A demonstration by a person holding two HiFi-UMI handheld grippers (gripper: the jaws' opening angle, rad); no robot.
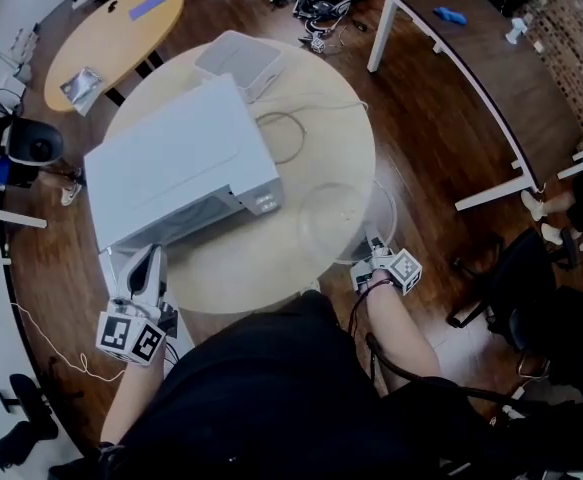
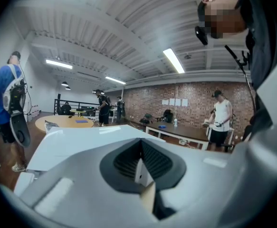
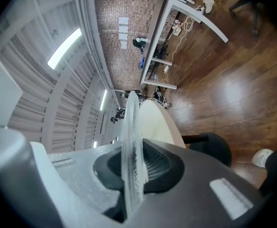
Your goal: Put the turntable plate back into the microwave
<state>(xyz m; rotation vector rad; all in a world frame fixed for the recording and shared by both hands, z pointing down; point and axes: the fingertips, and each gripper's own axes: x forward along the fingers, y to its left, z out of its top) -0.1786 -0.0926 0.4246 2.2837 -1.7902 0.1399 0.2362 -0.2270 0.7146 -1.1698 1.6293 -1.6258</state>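
While the right gripper (image 3: pixel 130 172) pinches the glass turntable plate (image 3: pixel 130 122) by its rim, jaws nearly together w/ the glass btwn the pads, the plate shows edge-on in that gripper's view. In the head view it's a full clear disc over the near right edge of the round table (image 1: pixel 261 263), right of the microwave (image 1: pixel 181 158) & apart from it; can't tell if it rests on the tabletop. Left gripper (image 1: pixel 147 276) sits at the microwave's near left corner, jaws narrow, clamped on a thin white edge that looks like the open door (image 1: pixel 114 266). Behind the microwave: a white box (image 1: pixel 239 61) & a looped cable (image 1: pixel 289 136).
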